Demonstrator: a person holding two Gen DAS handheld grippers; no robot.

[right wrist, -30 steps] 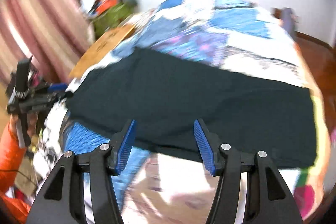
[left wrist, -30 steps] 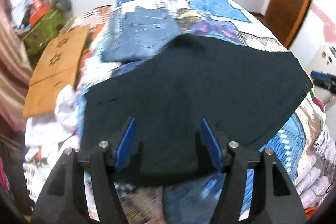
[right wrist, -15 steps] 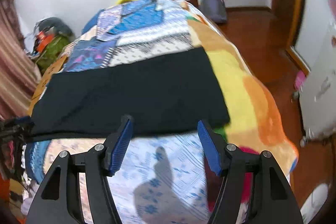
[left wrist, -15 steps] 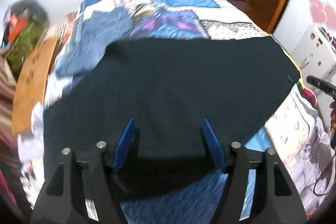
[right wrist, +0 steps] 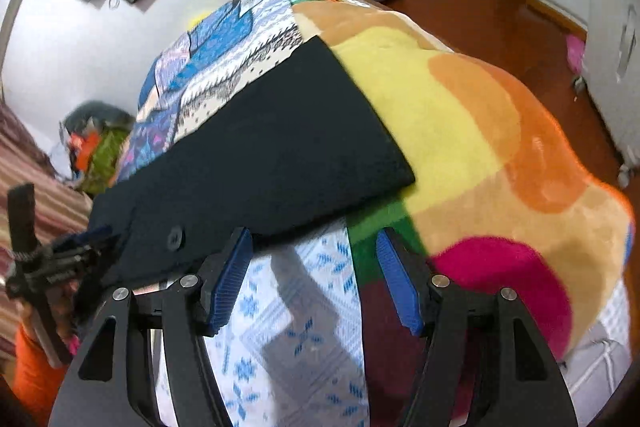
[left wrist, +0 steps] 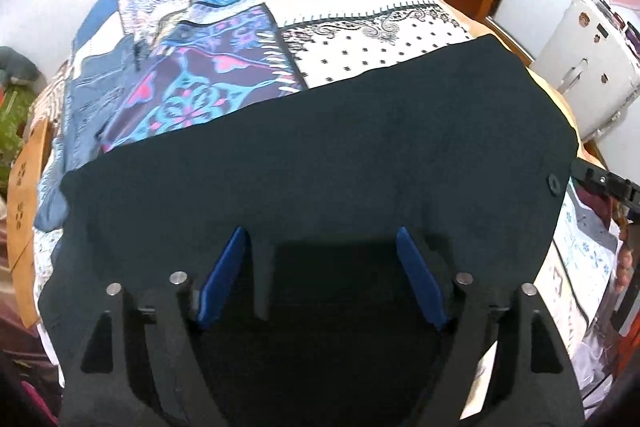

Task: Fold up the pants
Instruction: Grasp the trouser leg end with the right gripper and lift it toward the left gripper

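Dark navy woven-cloth pants (left wrist: 320,155) lie spread flat in a long band across a bed covered by a blue, white and purple patchwork quilt (left wrist: 248,39), with an orange, yellow and pink fleece blanket (right wrist: 500,155) beyond the hem end. By its look the fabric is light, soft and limp, likely to sag and crease when lifted, so the firmer edges seem the best places to pinch: the waistband near the dark round button (right wrist: 175,238) and the straight hem edge. The left gripper (left wrist: 320,275) hovers low over the middle of the pants, tilted forward, its blue-padded jaws apart and holding nothing. The right gripper (right wrist: 316,275) is poised over the near edge of the bed, just beside the pants' near edge between button and hem corner, its jaws likewise apart and empty. A folded pair of blue jeans (left wrist: 92,99) rests farther back on the quilt
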